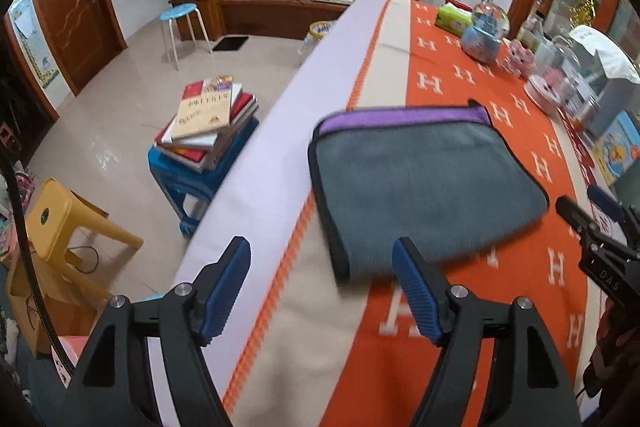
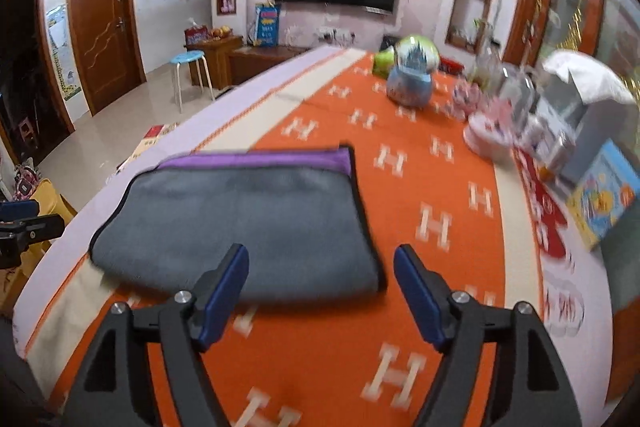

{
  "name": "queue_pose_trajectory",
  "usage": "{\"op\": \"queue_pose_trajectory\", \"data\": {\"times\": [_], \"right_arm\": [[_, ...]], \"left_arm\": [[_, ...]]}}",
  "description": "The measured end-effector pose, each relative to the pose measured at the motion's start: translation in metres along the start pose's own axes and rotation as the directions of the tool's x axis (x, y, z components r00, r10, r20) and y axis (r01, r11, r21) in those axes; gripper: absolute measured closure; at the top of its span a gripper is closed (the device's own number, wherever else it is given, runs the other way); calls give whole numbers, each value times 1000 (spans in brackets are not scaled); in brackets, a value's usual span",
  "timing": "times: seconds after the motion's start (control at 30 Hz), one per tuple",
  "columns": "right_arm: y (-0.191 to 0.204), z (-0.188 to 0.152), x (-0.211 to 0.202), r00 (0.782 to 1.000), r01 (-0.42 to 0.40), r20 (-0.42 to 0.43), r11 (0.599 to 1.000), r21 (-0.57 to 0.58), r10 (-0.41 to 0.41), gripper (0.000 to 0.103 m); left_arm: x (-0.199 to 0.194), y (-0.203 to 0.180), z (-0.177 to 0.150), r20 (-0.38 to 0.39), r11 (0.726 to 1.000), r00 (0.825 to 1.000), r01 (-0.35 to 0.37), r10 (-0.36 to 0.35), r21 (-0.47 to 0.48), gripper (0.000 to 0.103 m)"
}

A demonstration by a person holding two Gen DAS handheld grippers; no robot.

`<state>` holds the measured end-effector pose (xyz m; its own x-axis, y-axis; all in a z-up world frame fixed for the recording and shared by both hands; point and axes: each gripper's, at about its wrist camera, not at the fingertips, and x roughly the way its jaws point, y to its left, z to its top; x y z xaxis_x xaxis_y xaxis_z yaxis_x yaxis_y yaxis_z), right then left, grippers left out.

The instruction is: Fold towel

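Observation:
A grey towel with a black hem and a purple inner side lies folded on the orange table cloth; a purple strip shows along its far edge. My left gripper is open and empty, above the towel's near left corner. In the right wrist view the towel lies just ahead of my right gripper, which is open and empty over the towel's near right edge. The right gripper also shows at the right edge of the left wrist view.
A snow globe, pink jars, a white box and a picture book crowd the table's right side. Left of the table stand a blue stool with books and a yellow stool.

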<state>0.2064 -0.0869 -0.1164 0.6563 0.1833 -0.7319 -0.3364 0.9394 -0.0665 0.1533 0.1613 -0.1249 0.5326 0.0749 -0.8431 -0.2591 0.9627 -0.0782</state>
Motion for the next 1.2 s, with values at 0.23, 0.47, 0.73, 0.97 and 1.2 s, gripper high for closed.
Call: {"op": "queue_pose_trajectory", "data": {"times": [0.23, 0.47, 0.73, 0.97, 1.2], "right_arm": [[15, -53, -37, 995, 35, -98, 993, 114, -24, 23], [21, -91, -76, 988, 67, -152, 978, 198, -37, 12], [15, -120, -113, 978, 99, -205, 952, 290, -40, 2], [5, -122, -164, 983, 97, -181, 946, 309, -42, 0], [-4, -114, -205, 980, 100, -193, 955, 279, -46, 0]], "left_arm": [[-23, 15, -46, -56, 996, 997, 61, -57, 70, 24], [-44, 20, -68, -90, 988, 992, 97, -86, 122, 21], [-67, -4, -79, -126, 968, 982, 160, -137, 194, 21], [-107, -40, -83, -128, 944, 983, 164, -131, 288, 17], [-150, -69, -80, -87, 943, 981, 193, -176, 270, 8]]}}
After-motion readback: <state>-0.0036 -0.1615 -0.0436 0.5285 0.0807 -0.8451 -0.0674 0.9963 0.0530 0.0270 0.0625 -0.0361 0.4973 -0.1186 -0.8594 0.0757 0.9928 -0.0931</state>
